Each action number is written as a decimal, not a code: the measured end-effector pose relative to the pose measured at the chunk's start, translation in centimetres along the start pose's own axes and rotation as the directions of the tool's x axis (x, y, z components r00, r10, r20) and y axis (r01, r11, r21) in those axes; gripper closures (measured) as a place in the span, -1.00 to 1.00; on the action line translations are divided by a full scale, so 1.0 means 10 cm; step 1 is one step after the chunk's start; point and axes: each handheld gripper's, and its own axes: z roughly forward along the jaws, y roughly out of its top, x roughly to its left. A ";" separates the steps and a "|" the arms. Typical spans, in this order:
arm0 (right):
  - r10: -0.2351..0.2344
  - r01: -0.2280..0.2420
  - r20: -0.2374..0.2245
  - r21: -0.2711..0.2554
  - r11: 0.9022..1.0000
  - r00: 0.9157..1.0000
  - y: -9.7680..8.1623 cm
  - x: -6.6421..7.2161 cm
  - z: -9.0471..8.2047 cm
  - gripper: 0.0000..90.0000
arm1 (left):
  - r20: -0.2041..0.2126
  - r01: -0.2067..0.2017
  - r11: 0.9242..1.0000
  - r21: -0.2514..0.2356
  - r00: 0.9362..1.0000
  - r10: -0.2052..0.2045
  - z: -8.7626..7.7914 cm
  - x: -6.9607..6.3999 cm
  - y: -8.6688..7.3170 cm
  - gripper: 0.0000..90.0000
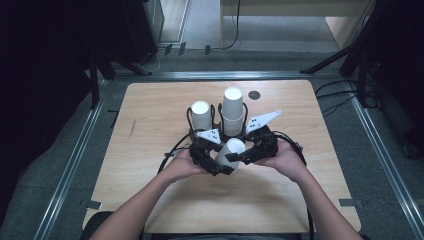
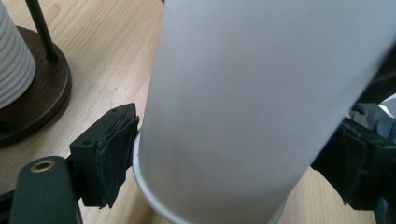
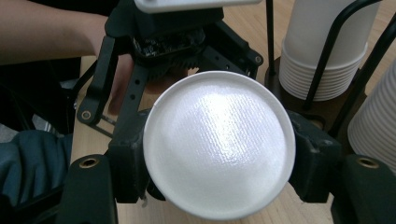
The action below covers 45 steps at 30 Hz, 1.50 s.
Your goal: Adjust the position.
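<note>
A white paper cup (image 1: pixel 231 151) is lying tilted just above the wooden table (image 1: pixel 150 130), near its centre. The left gripper (image 1: pixel 212 162) is clamping the cup's wall, the right gripper (image 1: pixel 239 156) its base end. At twelve o'clock, two cup stacks (image 1: pixel 233 111) are standing in wire holders.

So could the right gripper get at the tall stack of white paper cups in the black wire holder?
Probably not yet: the right gripper is shut on a white paper cup, though the tall stack stands unblocked just beyond.
</note>
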 end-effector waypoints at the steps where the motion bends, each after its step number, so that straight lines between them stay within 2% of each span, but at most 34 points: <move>1: 0.004 -0.004 -0.002 -0.001 1.000 1.000 0.00 0.01 0.00 -0.26 | -0.002 -0.001 1.000 -0.002 1.000 0.001 0.01 -0.01 0.00 -0.70; 8: 0.003 -0.003 -0.009 -0.001 1.000 1.000 0.00 0.02 0.02 -0.25 | -0.028 -0.044 0.999 -0.005 0.999 0.044 -0.01 -0.05 0.00 -0.54; 10: 0.004 -0.004 -0.007 -0.001 1.000 1.000 0.00 0.01 0.02 -0.25 | -0.049 -0.063 0.998 -0.003 0.997 0.063 -0.02 -0.06 0.00 -0.52; 13: 0.018 -0.018 -0.016 -0.003 1.000 1.000 -0.01 0.00 0.00 -0.25 | -0.043 -0.084 0.996 -0.012 0.996 0.083 -0.02 -0.09 0.01 -0.44; 23: 0.036 -0.036 -0.030 0.005 0.999 0.999 -0.02 -0.02 0.00 -0.28 | -0.008 -0.065 0.998 0.015 0.998 0.065 -0.03 -0.07 0.04 -0.33; 24: 0.051 -0.051 -0.024 0.006 0.999 0.998 -0.03 -0.02 0.00 -0.43 | -0.008 -0.061 0.998 0.018 0.998 0.061 -0.04 -0.06 0.04 -0.33; 25: 0.054 -0.054 -0.013 0.004 0.999 0.998 -0.03 -0.03 0.00 -0.45 | -0.005 -0.058 0.998 0.020 0.998 0.058 -0.05 -0.05 0.04 -0.33; 28: 0.056 -0.056 0.002 0.001 0.998 0.998 -0.04 -0.04 0.00 -0.48 | -0.012 -0.051 0.998 0.023 0.999 0.051 -0.09 -0.03 0.04 -0.33; 30: 0.052 -0.052 -0.002 0.002 0.999 0.999 -0.06 -0.03 -0.02 -0.49 | -0.008 -0.044 0.999 0.026 0.999 0.044 -0.12 -0.01 0.04 -0.33; 34: 0.036 -0.036 -0.002 0.009 0.999 0.999 -0.08 -0.03 -0.05 -0.49 | -0.028 -0.048 0.998 0.032 0.998 0.049 -0.18 0.02 0.04 -0.33; 36: 0.038 -0.038 -0.004 0.014 0.999 0.999 -0.10 -0.04 -0.06 -0.49 | -0.021 -0.034 0.999 0.037 0.999 0.035 -0.22 0.03 0.03 -0.33; 38: 0.031 -0.031 0.005 0.021 0.999 0.999 -0.13 -0.05 -0.06 -0.49 | -0.005 -0.013 0.999 0.047 1.000 0.014 -0.24 0.06 0.02 -0.34; 39: 0.036 -0.036 0.005 0.029 0.999 0.999 -0.14 -0.05 -0.06 -0.49 | -0.013 -0.011 0.998 0.056 1.000 0.012 -0.26 0.06 0.01 -0.33; 42: 0.032 -0.033 0.016 0.046 0.998 0.999 -0.18 -0.05 -0.05 -0.49 | -0.025 -0.026 0.995 0.101 0.999 0.028 -0.29 0.07 0.03 -0.33; 45: 0.026 -0.027 0.018 0.060 0.998 1.000 -0.21 -0.05 -0.03 -0.48 | -0.031 -0.024 0.994 0.108 0.999 0.027 -0.34 0.07 0.04 -0.33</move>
